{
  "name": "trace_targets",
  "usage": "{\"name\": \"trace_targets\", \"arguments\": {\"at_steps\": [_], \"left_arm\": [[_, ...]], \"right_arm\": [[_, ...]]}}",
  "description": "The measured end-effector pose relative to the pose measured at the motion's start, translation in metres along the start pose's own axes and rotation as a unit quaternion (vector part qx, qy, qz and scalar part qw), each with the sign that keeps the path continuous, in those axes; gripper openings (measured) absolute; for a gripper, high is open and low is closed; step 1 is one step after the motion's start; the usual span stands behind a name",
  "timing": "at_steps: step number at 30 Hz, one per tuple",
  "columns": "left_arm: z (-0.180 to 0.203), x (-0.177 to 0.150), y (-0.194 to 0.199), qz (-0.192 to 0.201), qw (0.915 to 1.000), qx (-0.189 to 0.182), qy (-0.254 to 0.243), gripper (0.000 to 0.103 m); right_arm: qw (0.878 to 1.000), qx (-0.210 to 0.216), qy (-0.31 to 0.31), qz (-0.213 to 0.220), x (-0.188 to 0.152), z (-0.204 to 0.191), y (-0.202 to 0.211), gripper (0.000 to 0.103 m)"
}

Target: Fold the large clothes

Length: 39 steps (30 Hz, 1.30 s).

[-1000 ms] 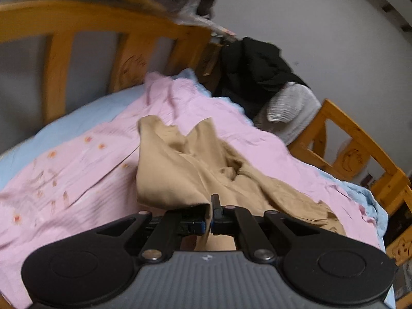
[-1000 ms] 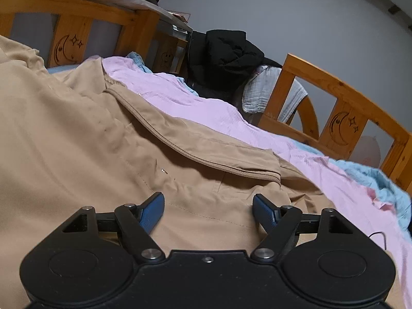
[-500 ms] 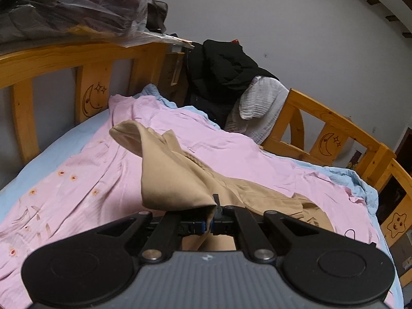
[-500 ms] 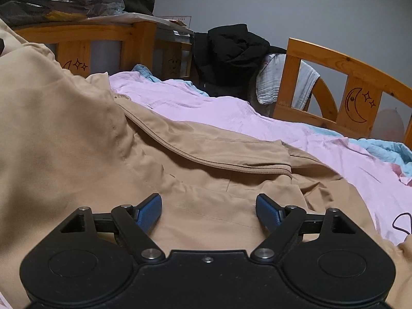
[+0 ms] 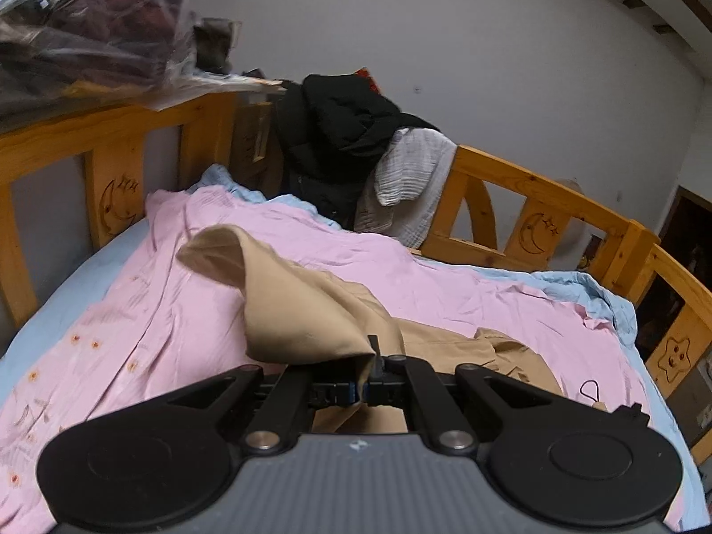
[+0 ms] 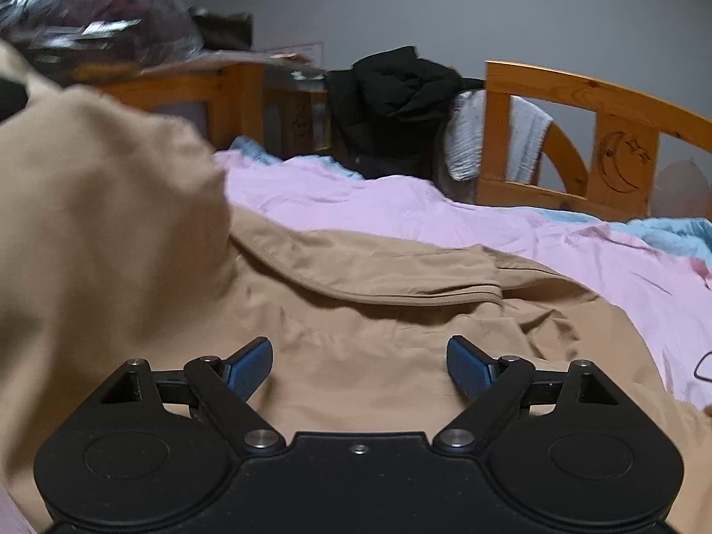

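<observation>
A tan jacket [image 5: 302, 311] lies on the pink sheet [image 5: 445, 293] of a bed. My left gripper [image 5: 367, 382] is shut on a fold of the jacket and holds it lifted, so the cloth drapes up and over toward the far left. In the right wrist view the jacket [image 6: 378, 325] fills the foreground, its zipper seam running across. The lifted part [image 6: 98, 204] hangs at the left. My right gripper [image 6: 358, 362] is open and empty just above the jacket's body.
A wooden bed frame [image 5: 547, 209] with moon and star cut-outs rings the bed. A black coat [image 5: 342, 133] and white cloth [image 5: 409, 182] hang at the far corner. A plastic bag of clothes [image 5: 84, 35] sits on the headboard. A small black cord [image 5: 589, 389] lies at the right.
My left gripper has lifted the held jacket fold higher and pulled it back, so the cloth stands up more. My right gripper stayed open and shifted slightly over the jacket.
</observation>
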<state>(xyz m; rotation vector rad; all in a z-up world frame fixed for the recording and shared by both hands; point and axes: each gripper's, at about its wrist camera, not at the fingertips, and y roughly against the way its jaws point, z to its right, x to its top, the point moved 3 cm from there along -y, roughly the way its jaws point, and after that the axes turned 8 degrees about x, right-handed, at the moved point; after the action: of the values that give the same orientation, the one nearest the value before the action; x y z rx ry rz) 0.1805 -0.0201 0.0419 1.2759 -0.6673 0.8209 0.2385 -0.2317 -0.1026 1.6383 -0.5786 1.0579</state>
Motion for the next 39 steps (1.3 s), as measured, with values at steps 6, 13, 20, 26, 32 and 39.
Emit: {"name": "trace_targets", "arguments": {"at_steps": [6,13,20,26,32,39], "left_arm": [[0.042,0.002,0.000,0.020,0.9954,-0.044,-0.083,0.001],[0.100,-0.001,-0.014,0.004,0.9767,-0.076,-0.201,0.001],[0.159,-0.026,-0.019,-0.015,0.9330,-0.108,-0.343,0.001],[0.200,-0.054,-0.015,-0.012,0.9140,-0.143,-0.379,0.001],[0.235,-0.091,-0.015,-0.005,0.8989,-0.177,-0.401,0.001],[0.250,-0.115,-0.020,-0.004,0.8845,-0.181,-0.430,0.001]], "right_arm": [[0.998,-0.001,-0.060,0.027,0.009,0.015,0.015,0.082],[0.975,0.021,-0.217,0.044,0.030,0.080,0.064,0.066],[0.935,0.095,-0.342,0.008,0.035,0.135,0.104,0.036],[0.909,0.135,-0.395,-0.008,0.027,0.148,0.121,0.027],[0.895,0.118,-0.429,0.011,0.021,0.170,0.145,0.027],[0.880,0.046,-0.472,-0.005,-0.017,0.196,0.172,0.029]]}}
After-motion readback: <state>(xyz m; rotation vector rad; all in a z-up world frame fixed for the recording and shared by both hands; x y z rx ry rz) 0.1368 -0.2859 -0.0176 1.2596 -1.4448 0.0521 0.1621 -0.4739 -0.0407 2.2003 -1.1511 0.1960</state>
